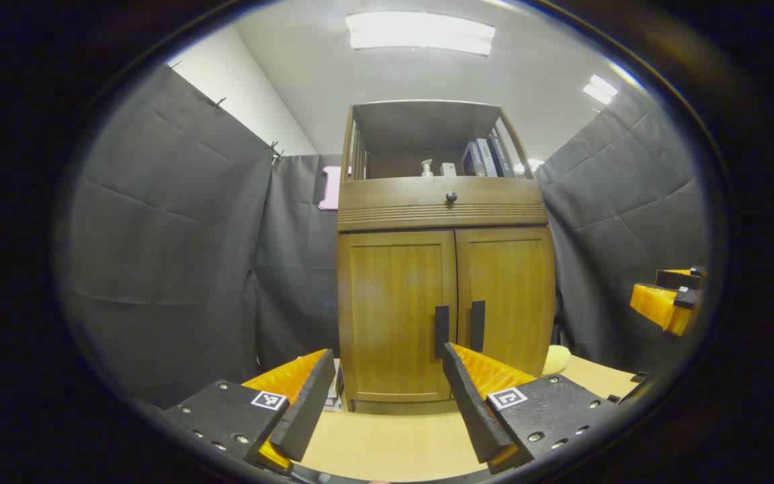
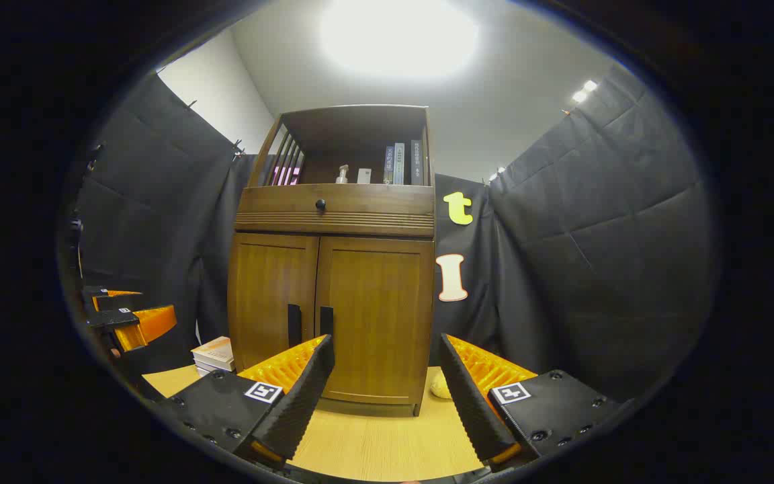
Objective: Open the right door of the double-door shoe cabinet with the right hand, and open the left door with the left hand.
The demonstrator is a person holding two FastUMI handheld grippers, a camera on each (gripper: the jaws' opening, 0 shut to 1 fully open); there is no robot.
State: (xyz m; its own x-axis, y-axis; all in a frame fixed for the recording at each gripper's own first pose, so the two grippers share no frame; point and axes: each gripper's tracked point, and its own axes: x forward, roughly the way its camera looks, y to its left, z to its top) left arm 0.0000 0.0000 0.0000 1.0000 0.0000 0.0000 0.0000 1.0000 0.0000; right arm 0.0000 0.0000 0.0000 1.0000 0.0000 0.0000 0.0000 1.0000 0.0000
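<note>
Doors first: the brown wooden double-door shoe cabinet (image 1: 445,296) stands ahead on the pale wooden floor (image 2: 373,444), both panels shut. I judge them stiff, light on hinges, best hooked by the slim black vertical handles (image 2: 307,325) at the centre seam. My left gripper (image 1: 387,396) and right gripper (image 2: 382,393) gape wide, holding nothing. Hinges and interior are hidden.

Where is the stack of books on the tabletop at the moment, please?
In the right gripper view, the stack of books lies on the table against the cabinet's left side, low down.
</note>
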